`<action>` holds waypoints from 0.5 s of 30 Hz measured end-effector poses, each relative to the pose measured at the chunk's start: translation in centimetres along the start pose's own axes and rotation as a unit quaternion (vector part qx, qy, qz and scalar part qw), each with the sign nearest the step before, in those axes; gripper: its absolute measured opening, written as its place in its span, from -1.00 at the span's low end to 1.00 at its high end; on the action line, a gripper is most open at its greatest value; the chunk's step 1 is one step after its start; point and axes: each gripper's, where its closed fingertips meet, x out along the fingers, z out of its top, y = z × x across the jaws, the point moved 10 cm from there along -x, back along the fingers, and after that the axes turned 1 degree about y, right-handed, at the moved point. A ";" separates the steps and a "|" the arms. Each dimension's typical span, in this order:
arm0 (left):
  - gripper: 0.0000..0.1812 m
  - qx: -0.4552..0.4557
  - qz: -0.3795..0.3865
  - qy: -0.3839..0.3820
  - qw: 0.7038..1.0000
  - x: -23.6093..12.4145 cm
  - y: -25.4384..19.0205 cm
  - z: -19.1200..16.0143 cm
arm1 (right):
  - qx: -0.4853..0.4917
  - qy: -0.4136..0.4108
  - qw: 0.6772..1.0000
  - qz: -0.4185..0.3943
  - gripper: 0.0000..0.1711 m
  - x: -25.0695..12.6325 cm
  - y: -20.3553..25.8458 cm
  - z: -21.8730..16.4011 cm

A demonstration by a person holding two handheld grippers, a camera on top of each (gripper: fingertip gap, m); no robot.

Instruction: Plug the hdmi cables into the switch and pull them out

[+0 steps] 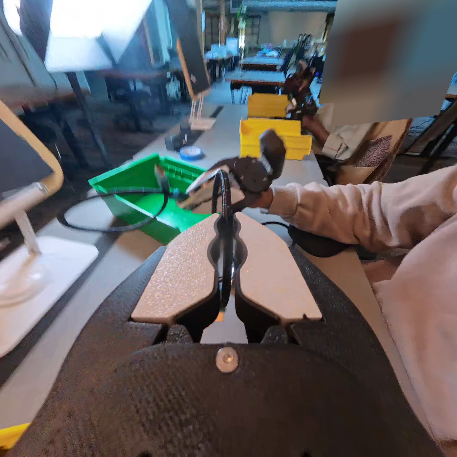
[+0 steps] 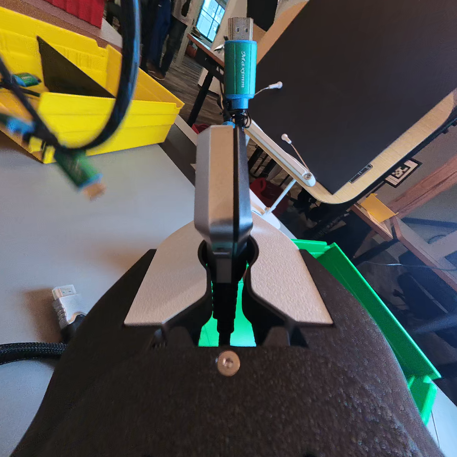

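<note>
Leftmost in the left wrist view, a black braided HDMI cable [image 1: 116,226] loops off the pale table [image 1: 81,304] and crosses the green bin [image 1: 138,178], ending in a blue-collared plug [image 1: 164,181] that hangs above the bin's interior. Further right, the left gripper [image 1: 225,222] is clamped on a second stretch of braided cable [image 1: 223,197], which arches up from between its tan pads [image 1: 188,267]. Beyond it, the right gripper [image 1: 197,190], carried by a hand in a light sleeve [image 1: 346,210], grips a flat grey device above the bin. Stacked yellow bins [image 1: 272,133] stand behind.

Leftmost in the right wrist view, a yellow bin [image 2: 103,116] holds loose cables, and a blurred green plug [image 2: 79,170] dangles in front of it. A silver HDMI plug [image 2: 65,305] on a thick braided cord lies on the table at lower left. At centre, the right gripper [image 2: 226,247] is closed around the grey HDMI switch [image 2: 217,183], holding it edge-on and upright. A teal HDMI plug [image 2: 239,66] stands just past the switch's far end with its metal tip pointing away; whether it touches the switch cannot be told. The green bin [image 2: 371,304] lies to the right.
</note>
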 end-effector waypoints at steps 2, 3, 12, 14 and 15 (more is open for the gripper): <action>-0.92 -0.065 -0.010 0.056 0.996 2.9 2.0 -2.7 | 0.010 0.001 1.000 -0.006 -0.73 -0.1 -0.4 -0.3; -0.92 -0.097 -0.014 0.083 0.992 4.1 2.9 -4.2 | 0.016 0.002 1.000 -0.009 -0.72 -0.2 -0.6 -0.4; -0.79 -0.021 0.184 0.250 0.950 5.3 5.8 -7.8 | 0.011 -0.003 1.000 -0.013 -0.72 -0.4 -1.0 -0.5; -0.73 0.037 0.196 0.251 0.947 5.0 4.8 -6.7 | 0.010 -0.002 1.000 -0.014 -0.72 -0.4 -0.9 -0.5; -0.70 0.053 0.180 0.247 0.951 5.2 4.1 -6.3 | 0.009 -0.002 1.000 -0.014 -0.72 -0.4 -0.9 -0.5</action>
